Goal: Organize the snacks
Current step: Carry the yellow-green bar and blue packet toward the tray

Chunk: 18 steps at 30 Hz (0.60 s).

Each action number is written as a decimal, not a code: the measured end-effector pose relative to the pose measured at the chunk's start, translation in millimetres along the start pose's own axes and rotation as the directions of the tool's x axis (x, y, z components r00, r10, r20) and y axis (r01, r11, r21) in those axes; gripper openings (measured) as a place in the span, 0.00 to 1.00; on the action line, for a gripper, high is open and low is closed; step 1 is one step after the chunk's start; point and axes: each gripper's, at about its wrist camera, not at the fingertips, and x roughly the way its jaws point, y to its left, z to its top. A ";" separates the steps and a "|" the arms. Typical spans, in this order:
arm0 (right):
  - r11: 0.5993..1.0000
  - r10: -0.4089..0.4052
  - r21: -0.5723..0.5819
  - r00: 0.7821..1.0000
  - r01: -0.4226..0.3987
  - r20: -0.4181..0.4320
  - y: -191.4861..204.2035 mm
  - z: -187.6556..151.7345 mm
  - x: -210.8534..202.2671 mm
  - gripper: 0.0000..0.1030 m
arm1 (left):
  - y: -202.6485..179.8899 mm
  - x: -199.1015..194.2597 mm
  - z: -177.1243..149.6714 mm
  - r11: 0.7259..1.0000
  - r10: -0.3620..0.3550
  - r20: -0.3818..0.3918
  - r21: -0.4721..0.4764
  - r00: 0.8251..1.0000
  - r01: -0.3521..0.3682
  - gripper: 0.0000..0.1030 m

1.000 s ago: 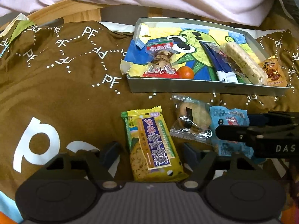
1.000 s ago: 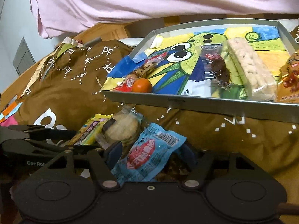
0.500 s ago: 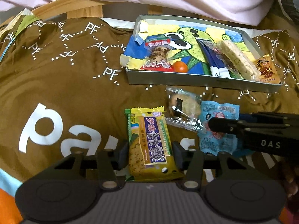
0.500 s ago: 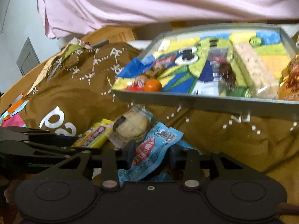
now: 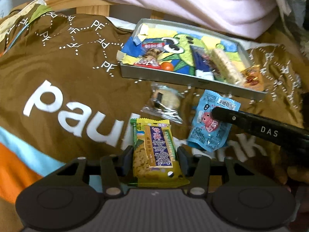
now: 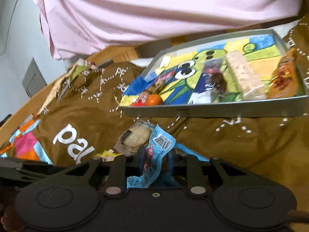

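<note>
A yellow cracker packet (image 5: 154, 148) lies lengthwise between the pads of my left gripper (image 5: 154, 158), which is shut on it. My right gripper (image 6: 156, 159) is closing its jaws, and they pinch a crumpled blue snack packet (image 6: 160, 145). In the left wrist view that blue packet (image 5: 204, 137) hangs tilted under the right gripper's black fingers (image 5: 251, 127). A round cookie in a clear wrapper (image 5: 166, 100) lies loose on the brown cloth between both grippers and the grey tray (image 5: 173, 77).
The tray (image 6: 212, 110) has a cartoon lining and holds a small orange ball (image 5: 167, 66), a rice bar (image 5: 226, 65), an orange packet (image 5: 251, 77) and a cookie packet (image 5: 150, 54). Brown lettered cloth (image 5: 67, 77) covers the surface. Pink fabric (image 5: 193, 3) hangs behind.
Both grippers went from wide open to shut on their packets. Both have pulled back and risen a little; the blue packet has come up, crumpled. The round cookie stayed put.
</note>
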 end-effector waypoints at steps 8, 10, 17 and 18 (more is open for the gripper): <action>0.999 0.006 -0.033 0.999 -0.005 0.043 0.1 -14.8 -51.5 0.16 | -12.7 -17.6 -29.7 0.997 -0.047 0.050 -0.052 0.998 0.050 0.51; 0.998 -0.002 -0.059 0.999 0.004 0.034 3.6 -19.6 -56.7 0.15 | -17.9 -21.4 -33.9 0.998 -0.049 0.059 -0.047 0.997 0.052 0.51; 0.996 0.001 -0.088 0.998 0.004 0.056 12.5 -23.6 -72.6 0.15 | -28.2 -33.3 -36.8 0.999 -0.035 0.090 -0.036 0.995 0.039 0.51; 0.996 0.001 -0.087 0.998 0.004 0.055 13.0 -24.1 -73.0 0.15 | -29.0 -34.2 -36.5 0.999 -0.032 0.093 -0.032 0.995 0.036 0.51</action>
